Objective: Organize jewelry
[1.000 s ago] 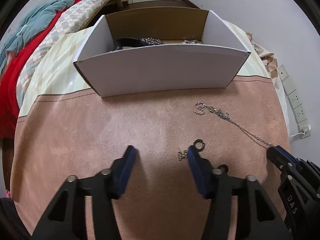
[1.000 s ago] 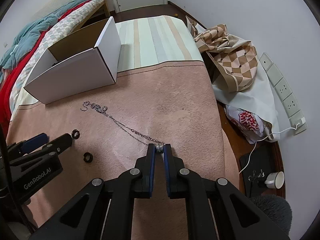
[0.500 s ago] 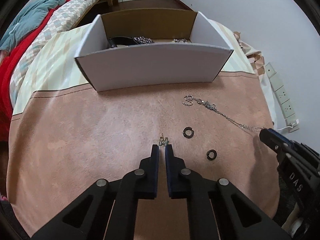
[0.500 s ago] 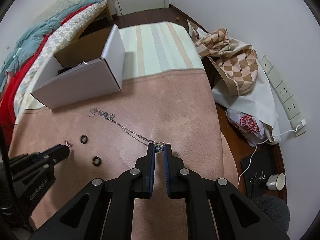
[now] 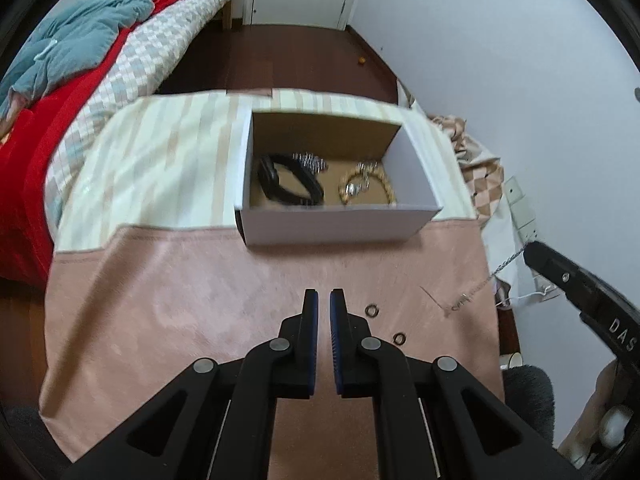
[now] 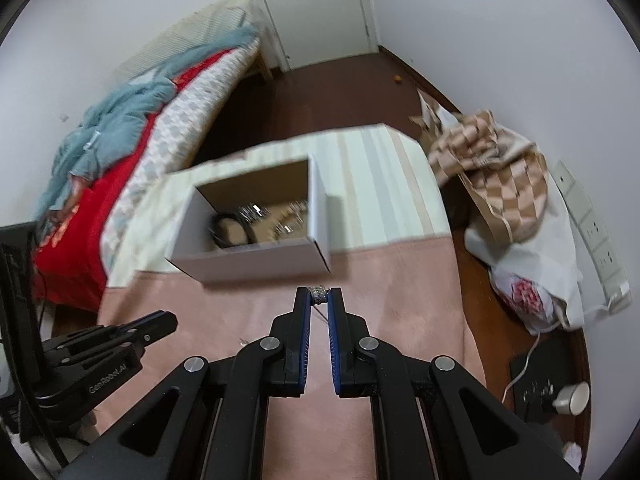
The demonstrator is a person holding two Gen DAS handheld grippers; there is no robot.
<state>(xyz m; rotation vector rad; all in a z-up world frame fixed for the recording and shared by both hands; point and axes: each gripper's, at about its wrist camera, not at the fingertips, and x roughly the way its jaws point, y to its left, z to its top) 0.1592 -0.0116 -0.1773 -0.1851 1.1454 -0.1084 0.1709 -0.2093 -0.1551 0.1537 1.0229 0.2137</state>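
Observation:
A white cardboard box (image 5: 340,226) stands on the pink cloth and holds a black band (image 5: 286,182), a gold bracelet (image 5: 366,186) and silver pieces. It also shows in the right wrist view (image 6: 256,262). My right gripper (image 6: 319,295) is shut on the silver necklace (image 6: 319,294), lifted above the cloth; its chain (image 5: 486,280) hangs from the tip. My left gripper (image 5: 324,300) is shut and raised; nothing shows between its fingers. Two dark rings (image 5: 372,310) (image 5: 399,338) lie on the cloth to its right.
The table has a pink cloth (image 5: 180,300) over a striped one (image 5: 160,160). A bed (image 5: 60,80) with red and teal covers is on the left. Checked fabric and bags (image 6: 500,184) lie at the right by the wall sockets.
Both grippers have risen high above the cloth. The right one has lifted the necklace off the cloth. The small charm in front of the left fingertips is no longer visible.

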